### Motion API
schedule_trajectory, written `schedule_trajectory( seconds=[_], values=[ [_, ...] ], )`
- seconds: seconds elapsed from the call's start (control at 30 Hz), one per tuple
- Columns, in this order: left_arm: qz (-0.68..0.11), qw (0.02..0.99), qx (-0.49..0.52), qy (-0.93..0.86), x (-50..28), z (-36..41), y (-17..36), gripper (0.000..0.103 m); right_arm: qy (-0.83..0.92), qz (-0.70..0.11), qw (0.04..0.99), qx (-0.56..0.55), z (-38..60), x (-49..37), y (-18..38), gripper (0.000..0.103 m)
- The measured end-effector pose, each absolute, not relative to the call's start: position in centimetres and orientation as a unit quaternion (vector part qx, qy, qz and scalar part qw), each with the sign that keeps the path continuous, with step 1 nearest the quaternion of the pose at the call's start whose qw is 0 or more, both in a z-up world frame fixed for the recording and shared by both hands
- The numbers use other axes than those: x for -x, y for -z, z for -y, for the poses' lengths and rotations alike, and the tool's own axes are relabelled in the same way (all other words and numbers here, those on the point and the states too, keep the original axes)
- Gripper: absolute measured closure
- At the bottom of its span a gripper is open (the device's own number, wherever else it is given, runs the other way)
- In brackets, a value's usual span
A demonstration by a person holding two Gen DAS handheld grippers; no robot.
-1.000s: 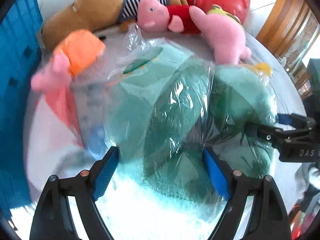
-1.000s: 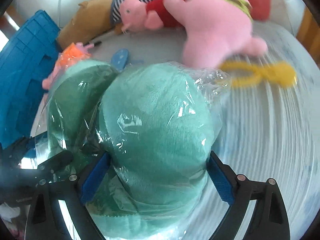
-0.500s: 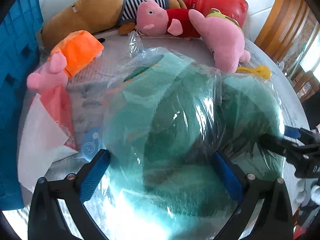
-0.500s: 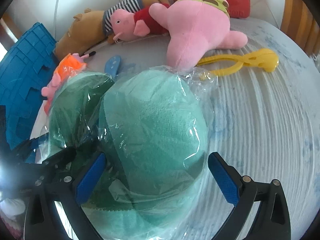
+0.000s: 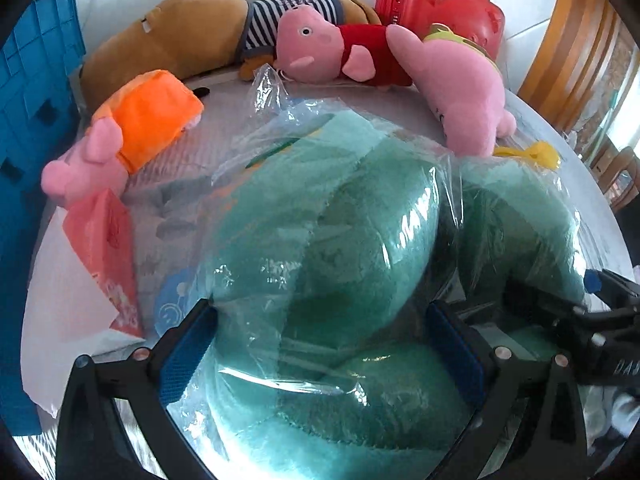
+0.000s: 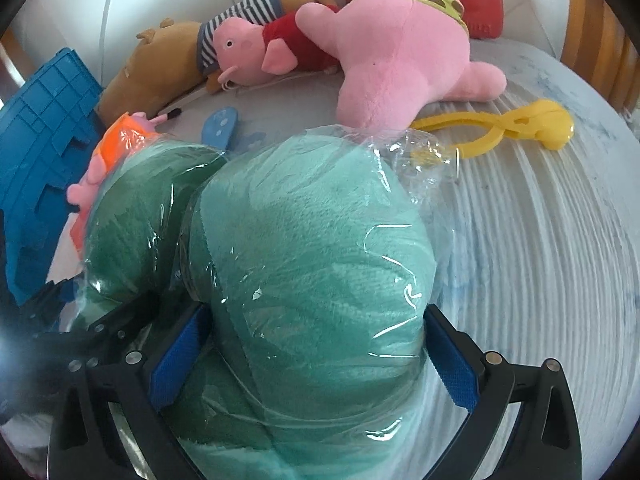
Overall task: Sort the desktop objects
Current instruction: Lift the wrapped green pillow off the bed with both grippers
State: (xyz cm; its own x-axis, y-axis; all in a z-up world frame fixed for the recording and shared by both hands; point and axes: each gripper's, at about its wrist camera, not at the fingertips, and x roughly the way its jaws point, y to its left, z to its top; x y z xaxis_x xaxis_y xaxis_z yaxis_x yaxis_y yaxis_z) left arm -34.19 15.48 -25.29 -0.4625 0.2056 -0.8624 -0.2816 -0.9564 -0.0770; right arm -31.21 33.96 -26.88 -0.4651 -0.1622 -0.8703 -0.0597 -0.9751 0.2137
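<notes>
A green U-shaped neck pillow sealed in a clear plastic bag lies on the round white table. My left gripper stands open at full width, straddling the pillow's left lobe, whose plush fills the gap between the blue pads. In the right wrist view the same pillow bulges between the jaws of my right gripper, which is open just as wide around the right lobe. Each gripper shows in the other's view: the right gripper at the right edge, the left gripper at lower left.
A blue crate stands at the table's left. Along the back wall lie a brown striped plush, a red-shirted pig, a big pink plush and a red toy case. An orange-dressed pig, a red packet and a yellow clip sit nearby.
The left jaws have spread much wider, the right ones slightly. Both grippers have sunk lower over the pillow, which now fills more of each view.
</notes>
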Motion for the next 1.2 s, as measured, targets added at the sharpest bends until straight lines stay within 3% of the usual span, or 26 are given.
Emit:
schedule_trajectory(
  seconds=[0.1, 0.23, 0.47, 0.83, 0.93, 0.97, 1.2],
  values=[
    [-0.051, 0.140, 0.498, -0.854, 33.7, -15.8, 24.9, 0.001, 0.853, 0.095, 0.029, -0.513, -33.7, 30.9, 26.6, 0.000],
    [-0.073, 0.139, 0.500, -0.852, 31.8, -16.1, 23.3, 0.018, 0.854, 0.073, 0.026, -0.515, -32.8, 29.5, 25.4, 0.003],
    [-0.036, 0.151, 0.514, -0.844, 28.4, -14.3, 22.1, 0.027, 0.858, 0.074, 0.033, -0.507, -32.8, 26.2, 23.7, 0.011],
    [-0.023, 0.168, 0.517, -0.839, 25.1, -12.9, 21.3, 0.028, 0.859, 0.075, 0.031, -0.505, -32.5, 22.6, 21.9, 0.013],
    [-0.027, 0.166, 0.522, -0.836, 25.1, -12.5, 22.8, 0.008, 0.841, 0.104, 0.026, -0.530, -33.3, 22.2, 24.3, 0.011],
    [-0.025, 0.166, 0.522, -0.836, 25.2, -12.4, 23.1, 0.000, 0.838, 0.116, 0.024, -0.533, -33.7, 22.1, 24.8, 0.004],
    [-0.003, 0.167, 0.525, -0.835, 26.4, -13.5, 25.0, 0.000, 0.845, 0.115, 0.021, -0.523, -33.6, 22.7, 25.8, 0.000]
  ],
)
